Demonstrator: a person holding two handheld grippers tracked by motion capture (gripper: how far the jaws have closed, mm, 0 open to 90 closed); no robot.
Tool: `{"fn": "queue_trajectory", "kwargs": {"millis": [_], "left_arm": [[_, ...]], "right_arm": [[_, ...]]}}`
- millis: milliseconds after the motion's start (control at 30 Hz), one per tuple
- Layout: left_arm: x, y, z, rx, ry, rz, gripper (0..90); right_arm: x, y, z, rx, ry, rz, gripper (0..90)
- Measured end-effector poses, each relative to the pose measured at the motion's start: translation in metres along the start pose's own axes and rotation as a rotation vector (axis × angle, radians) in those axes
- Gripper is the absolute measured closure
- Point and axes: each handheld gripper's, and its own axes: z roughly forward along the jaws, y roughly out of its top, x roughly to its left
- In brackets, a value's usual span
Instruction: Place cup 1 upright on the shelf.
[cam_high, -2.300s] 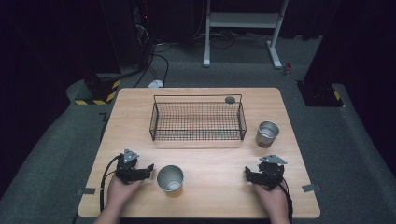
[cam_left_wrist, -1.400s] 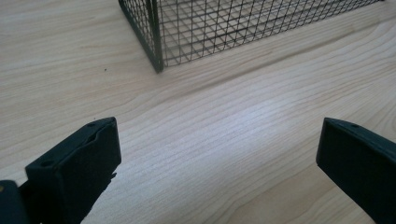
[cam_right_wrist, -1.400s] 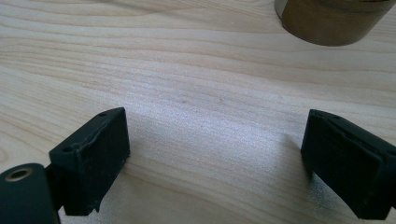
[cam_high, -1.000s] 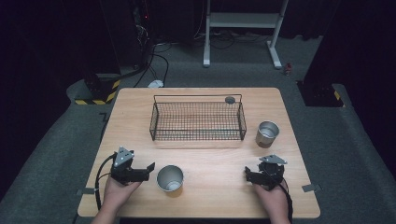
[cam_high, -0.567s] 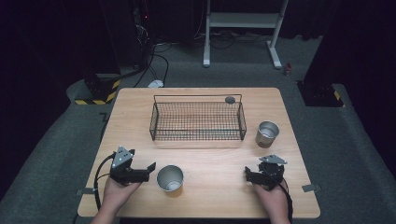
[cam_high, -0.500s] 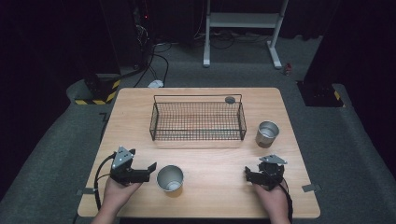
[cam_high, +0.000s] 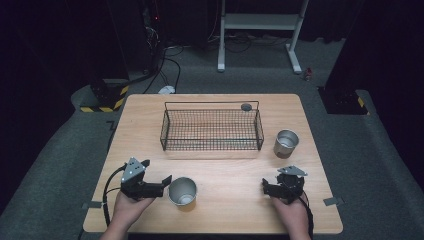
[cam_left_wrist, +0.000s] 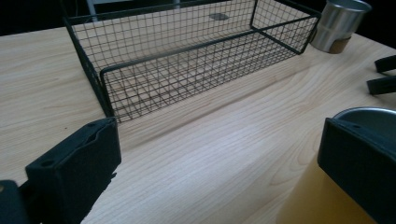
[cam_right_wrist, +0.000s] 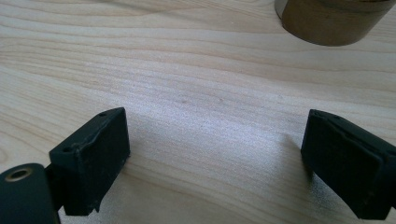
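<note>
left hand-held gripper (cam_left_wrist: 219, 172): jaws wide apart
round steel cup (cam_left_wrist: 373, 119): at right jaw
black wire-mesh basket (cam_left_wrist: 187, 51): ahead on pale wooden worktop (cam_left_wrist: 224, 140)

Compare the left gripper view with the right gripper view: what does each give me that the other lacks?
The left gripper view alone gives the wire basket with nothing in it, the rim of the near cup right behind its right jaw, and the tips of the right tool across the table.

The right gripper view alone gives a close look at bare wood between its wide-open jaws, nothing between them.

Both share the wooden table, open jaws on each tool, and the far cup, seen whole in the left gripper view but just its base in the right.
</note>
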Motion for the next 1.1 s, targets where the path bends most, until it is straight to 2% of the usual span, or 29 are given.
{"fn": "queue_trajectory", "kwargs": {"millis": [167, 367, 733, 800, 867, 967, 1100], "left_arm": [[-0.003, 0.003, -0.002, -0.022, 0.000, 0.008, 0.0], [-0.010, 0.005, -0.004, -0.044, -0.030, 0.002, 0.0], [-0.034, 0.009, -0.003, -0.058, -0.109, 0.028, 0.0], [-0.041, 0.009, -0.001, -0.050, -0.139, 0.034, 0.0], [-0.043, 0.008, 0.000, -0.048, -0.144, 0.037, 0.0], [-0.049, 0.007, 0.003, -0.038, -0.179, 0.046, 0.0], [-0.054, 0.006, 0.004, -0.038, -0.196, 0.047, 0.0]], "right_arm": [[0.000, 0.000, 0.000, -0.001, -0.001, 0.000, 7.8], [0.000, 0.000, 0.000, 0.000, 0.000, 0.000, 7.8], [0.000, 0.000, 0.000, -0.001, 0.000, -0.002, 7.9], [0.000, 0.000, 0.000, 0.000, 0.002, 0.002, 8.1], [0.001, 0.000, 0.000, 0.000, 0.002, 0.002, 8.1], [0.001, 0.000, 0.000, 0.001, 0.001, 0.001, 8.2], [0.001, 0.000, 0.000, 0.001, 0.001, 0.001, 8.2]]}}
